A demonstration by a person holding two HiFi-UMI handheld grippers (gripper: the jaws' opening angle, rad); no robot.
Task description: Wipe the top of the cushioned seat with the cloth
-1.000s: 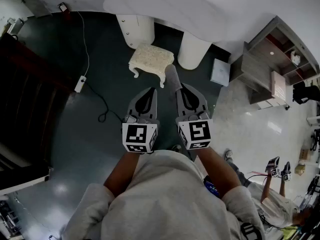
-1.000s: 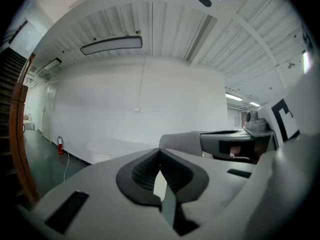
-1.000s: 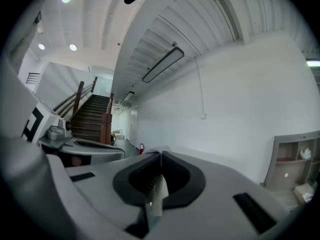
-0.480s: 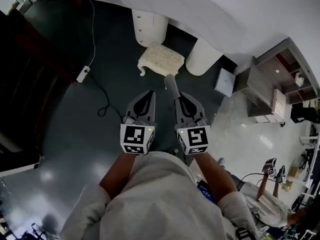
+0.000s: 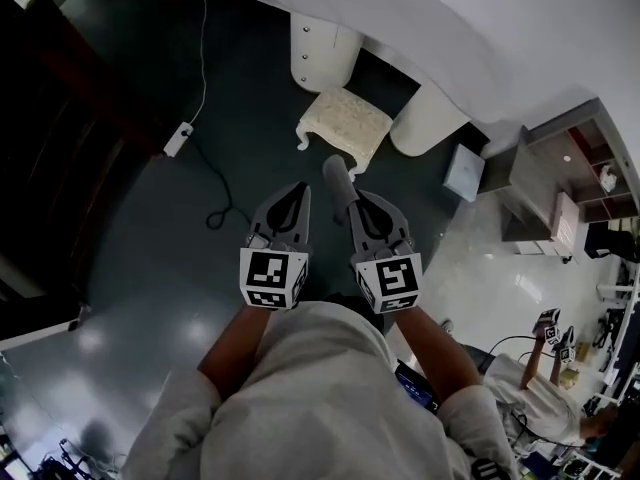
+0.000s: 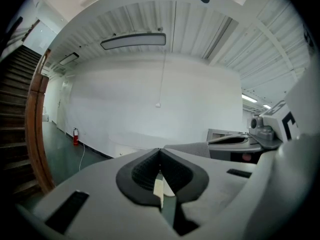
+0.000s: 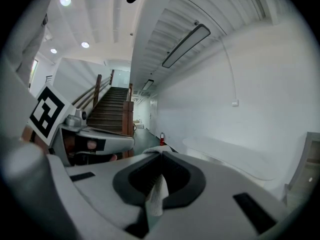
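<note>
Right gripper (image 5: 358, 198): clamped on grey cloth (image 5: 338, 176), cloth end projecting forward. Left gripper (image 5: 296, 190): jaws together, holding nothing. Cushioned seat (image 5: 345, 123): on dark floor ahead, apart from grippers, between white pedestals (image 5: 325, 53). Power strip (image 5: 178, 140): left.

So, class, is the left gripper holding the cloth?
No, the cloth sticks out of the right gripper; the left gripper is shut on nothing.
</note>
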